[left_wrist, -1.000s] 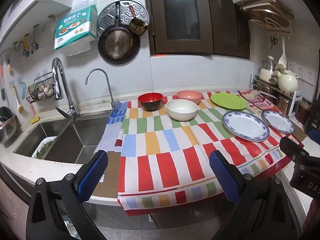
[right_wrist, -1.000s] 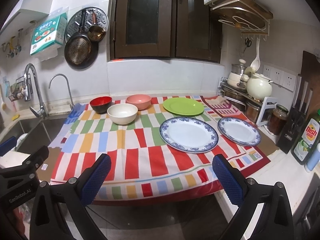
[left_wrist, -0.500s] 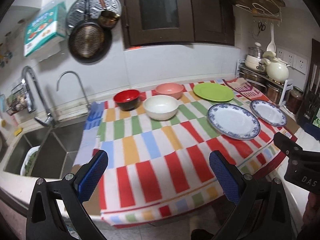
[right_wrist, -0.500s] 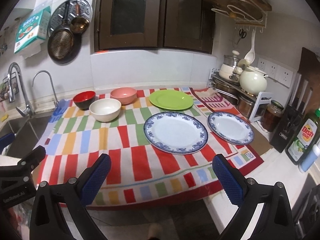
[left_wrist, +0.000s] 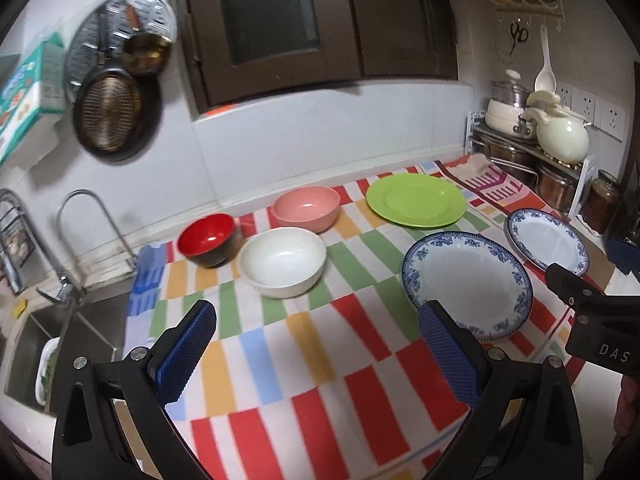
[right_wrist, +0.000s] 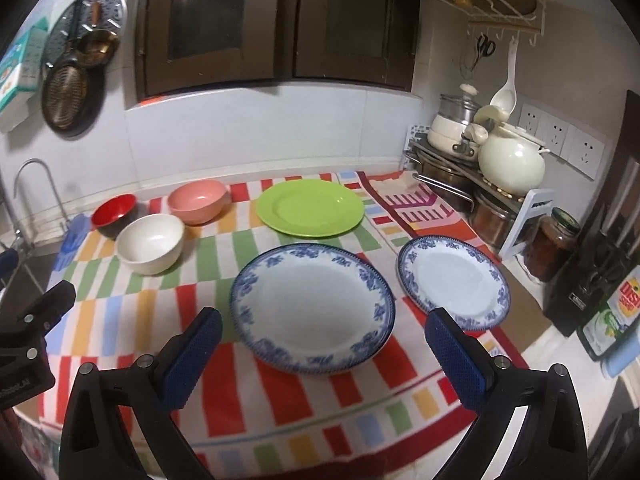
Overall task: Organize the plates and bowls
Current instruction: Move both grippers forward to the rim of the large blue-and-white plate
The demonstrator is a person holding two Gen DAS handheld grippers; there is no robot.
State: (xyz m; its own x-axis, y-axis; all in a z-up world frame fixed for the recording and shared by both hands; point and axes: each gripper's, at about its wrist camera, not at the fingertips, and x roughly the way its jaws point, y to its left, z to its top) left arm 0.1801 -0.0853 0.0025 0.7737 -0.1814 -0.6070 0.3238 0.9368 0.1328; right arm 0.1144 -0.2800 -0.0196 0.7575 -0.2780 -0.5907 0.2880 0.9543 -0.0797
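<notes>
On the striped cloth (left_wrist: 304, 352) stand a red bowl (left_wrist: 209, 239), a white bowl (left_wrist: 283, 261) and a pink bowl (left_wrist: 307, 209), close together. To their right lie a green plate (left_wrist: 416, 199), a large blue-rimmed plate (left_wrist: 466, 283) and a smaller blue-rimmed plate (left_wrist: 547, 238). My left gripper (left_wrist: 316, 354) is open and empty, above the cloth in front of the white bowl. My right gripper (right_wrist: 322, 356) is open and empty, just in front of the large blue-rimmed plate (right_wrist: 312, 306). The smaller plate (right_wrist: 454, 282), green plate (right_wrist: 310, 208) and bowls (right_wrist: 151, 242) also show in the right wrist view.
A sink (left_wrist: 44, 344) with taps (left_wrist: 86, 224) lies left of the cloth. A rack with pots and a cream kettle (right_wrist: 510, 160) stands at the back right. A jar (right_wrist: 554, 240), a knife block (right_wrist: 600, 264) and a dish soap bottle (right_wrist: 616, 312) stand at the right edge. Pans (left_wrist: 110, 116) hang on the wall.
Both grippers have moved forward and to the right over the counter, closer to the dishes. The dishes have not moved. Both grippers stay open.
</notes>
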